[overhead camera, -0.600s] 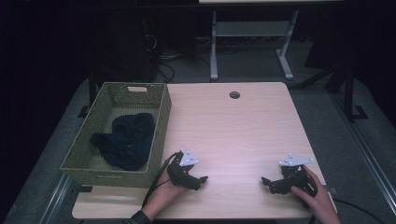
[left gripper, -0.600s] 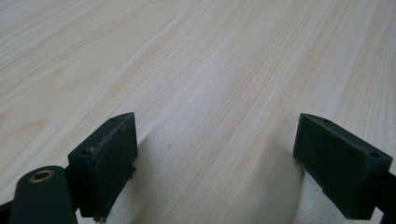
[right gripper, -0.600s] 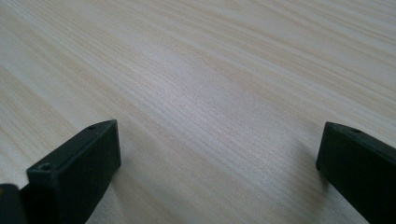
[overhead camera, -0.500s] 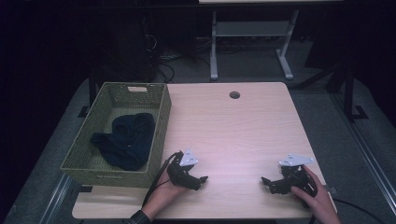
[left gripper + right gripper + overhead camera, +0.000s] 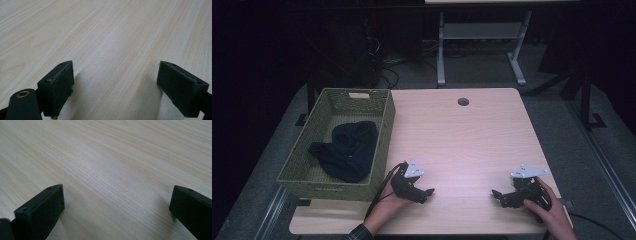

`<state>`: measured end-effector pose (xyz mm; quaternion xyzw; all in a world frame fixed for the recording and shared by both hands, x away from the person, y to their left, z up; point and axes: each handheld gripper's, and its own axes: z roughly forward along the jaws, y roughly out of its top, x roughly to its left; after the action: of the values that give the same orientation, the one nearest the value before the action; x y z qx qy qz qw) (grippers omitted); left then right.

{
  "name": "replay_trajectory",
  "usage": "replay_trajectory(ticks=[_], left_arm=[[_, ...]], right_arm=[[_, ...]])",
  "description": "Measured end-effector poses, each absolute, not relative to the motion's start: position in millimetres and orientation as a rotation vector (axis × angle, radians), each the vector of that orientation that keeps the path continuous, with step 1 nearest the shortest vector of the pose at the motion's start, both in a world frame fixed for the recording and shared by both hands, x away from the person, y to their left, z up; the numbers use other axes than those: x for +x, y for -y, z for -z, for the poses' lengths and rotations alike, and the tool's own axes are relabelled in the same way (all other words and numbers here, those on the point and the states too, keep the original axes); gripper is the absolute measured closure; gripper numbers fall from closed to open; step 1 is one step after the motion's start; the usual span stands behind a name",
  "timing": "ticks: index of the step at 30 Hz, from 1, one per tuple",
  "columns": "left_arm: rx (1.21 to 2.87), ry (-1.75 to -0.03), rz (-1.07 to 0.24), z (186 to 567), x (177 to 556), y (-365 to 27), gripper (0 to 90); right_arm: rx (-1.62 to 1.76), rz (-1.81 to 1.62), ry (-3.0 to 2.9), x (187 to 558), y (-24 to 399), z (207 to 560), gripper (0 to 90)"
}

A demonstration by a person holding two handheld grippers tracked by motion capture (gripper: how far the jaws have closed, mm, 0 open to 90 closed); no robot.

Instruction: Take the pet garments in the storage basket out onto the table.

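On the light wooden table [image 5: 462,145], my left gripper [image 5: 426,194] rests near the front edge, held by a hand, its tips pointing right. In the left gripper view its jaws stand wide apart over bare wood, so the left gripper [image 5: 115,82] is open with nothing between them. My right gripper [image 5: 498,197] lies at the front right, held by the other hand, tips pointing left. The right gripper view shows the right gripper [image 5: 117,207] open as well, only table grain between the jaws.
A green woven basket [image 5: 384,122] stands on the table's left side with a dark cloth [image 5: 347,150] lying in it. A round cable hole [image 5: 463,101] sits near the far edge. A white desk frame [image 5: 482,37] stands beyond on the dark floor.
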<state>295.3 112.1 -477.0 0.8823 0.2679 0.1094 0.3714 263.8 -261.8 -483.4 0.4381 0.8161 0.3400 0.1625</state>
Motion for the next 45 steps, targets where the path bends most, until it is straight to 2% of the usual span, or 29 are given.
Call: replay_trajectory(ticks=[45], left_arm=[[2.2, -0.698, -0.236, 444.5, 298.5, -118.9, 14.1]], right_arm=[[1.247, -0.968, -2.33, 263.9, 262.0, 483.4, 0.0]])
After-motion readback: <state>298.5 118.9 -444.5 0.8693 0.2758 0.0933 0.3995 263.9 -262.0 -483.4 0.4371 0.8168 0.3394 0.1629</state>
